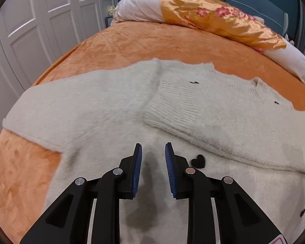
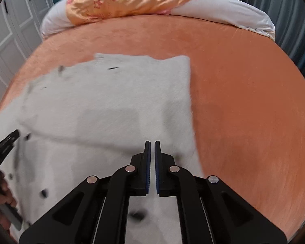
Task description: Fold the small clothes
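We hold our left gripper (image 1: 153, 149) with its fingers spread, empty, above the cream sweater (image 1: 103, 109). Our right gripper (image 2: 152, 145) has its fingers nearly pressed together, nothing visibly between them. The sweater lies on the orange bedspread (image 2: 244, 101), one sleeve (image 1: 203, 118) folded across; pillows (image 2: 223, 8) sit beyond.

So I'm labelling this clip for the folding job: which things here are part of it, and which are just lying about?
Part of the job:
- cream sweater, one sleeve folded across its body
- left gripper, open above it
- right gripper, nearly closed, holding nothing visible

Just lying about:
- orange bedspread
- white pillow
- floral satin cover
- wardrobe doors
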{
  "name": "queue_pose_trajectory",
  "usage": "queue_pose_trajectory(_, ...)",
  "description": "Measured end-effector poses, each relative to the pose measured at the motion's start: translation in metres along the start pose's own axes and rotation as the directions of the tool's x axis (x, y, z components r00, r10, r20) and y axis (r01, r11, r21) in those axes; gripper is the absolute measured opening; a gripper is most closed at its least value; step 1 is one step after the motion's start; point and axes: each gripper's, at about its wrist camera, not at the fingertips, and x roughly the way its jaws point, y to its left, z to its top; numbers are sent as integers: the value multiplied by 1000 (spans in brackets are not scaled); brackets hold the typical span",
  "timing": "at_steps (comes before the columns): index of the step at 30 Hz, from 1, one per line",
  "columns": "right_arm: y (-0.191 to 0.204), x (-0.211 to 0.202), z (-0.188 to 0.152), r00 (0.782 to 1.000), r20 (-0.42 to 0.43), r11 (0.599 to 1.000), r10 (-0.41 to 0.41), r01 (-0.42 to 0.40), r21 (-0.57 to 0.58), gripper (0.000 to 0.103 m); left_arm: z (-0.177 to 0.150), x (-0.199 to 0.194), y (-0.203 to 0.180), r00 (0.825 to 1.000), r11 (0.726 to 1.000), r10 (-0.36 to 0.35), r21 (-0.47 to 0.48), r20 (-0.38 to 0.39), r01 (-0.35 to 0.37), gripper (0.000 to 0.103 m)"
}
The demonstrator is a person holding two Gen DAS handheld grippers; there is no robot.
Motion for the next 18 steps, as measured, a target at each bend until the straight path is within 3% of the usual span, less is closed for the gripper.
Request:
queue_pose_trajectory(4,15,-19,-40,999,-25,999,42,-41,16,4,1,-20,36,1000,999,2,-42,22,-1,42)
queue_pose_trajectory(6,23,-28,-60,998,-42,998,54,-54,19,4,3,-29,65,1000,997,14,-80,27,-12,63)
queue_pose_trajectory(7,29,-34,-70,997,-46,998,59,-59,16,4,3,-32,84,999,994,21,-112,25,-18,66)
queue_pose_trajectory(10,43,-54,-97,997,-48,998,54,-55,-18,5,8,-36,156,999,973,39,-227,17,-34,69)
queue_pose_trajectory(12,51,-67,-112,997,-52,998,56,-58,-40,13,11,-35,208,997,951,77,-302,8,-71,69)
queue_pose_trajectory(13,54,-73,-120,997,-53,997,52,-54,-50,18,15,-34,243,993,932,118,-345,5,-109,69)
queue_pose_trajectory(16,63,-86,-141,996,-74,996,45,-51,-77,20,23,-25,321,980,882,200,-433,-13,-186,70)
queue_pose_trajectory(18,69,-92,-155,995,-95,995,32,-41,-95,20,24,-11,365,978,840,201,-502,-63,-205,70)
